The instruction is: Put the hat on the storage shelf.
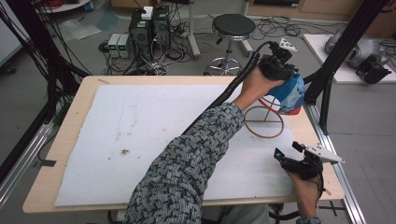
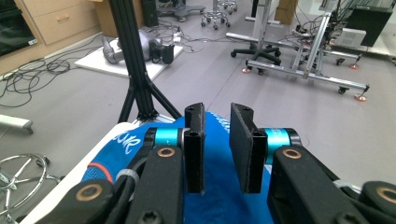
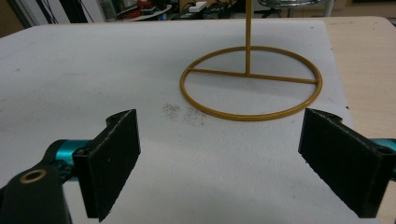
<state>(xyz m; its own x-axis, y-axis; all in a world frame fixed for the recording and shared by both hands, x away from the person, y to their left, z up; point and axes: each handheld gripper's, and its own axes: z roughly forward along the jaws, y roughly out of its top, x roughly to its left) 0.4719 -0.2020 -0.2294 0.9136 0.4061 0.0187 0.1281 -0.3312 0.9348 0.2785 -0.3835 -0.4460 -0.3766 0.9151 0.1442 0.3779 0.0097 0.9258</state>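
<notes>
A blue cap (image 1: 292,92) with a red edge and white lettering sits atop a gold wire stand (image 1: 264,122) at the table's right side. My left gripper (image 1: 286,77) reaches across to it and rests on top of the cap. In the left gripper view its jaws (image 2: 219,114) stand a narrow gap apart, with the blue cap (image 2: 215,144) showing flat beneath and between them. My right gripper (image 1: 287,150) hovers low over the mat's near right corner. It is wide open (image 3: 229,154) and holds nothing, facing the stand's ring base (image 3: 252,116).
A white mat (image 1: 140,130) covers most of the wooden table (image 1: 70,121). A black frame post (image 1: 336,60) rises just right of the cap. A stool (image 1: 233,25) and cables lie on the floor beyond the far edge.
</notes>
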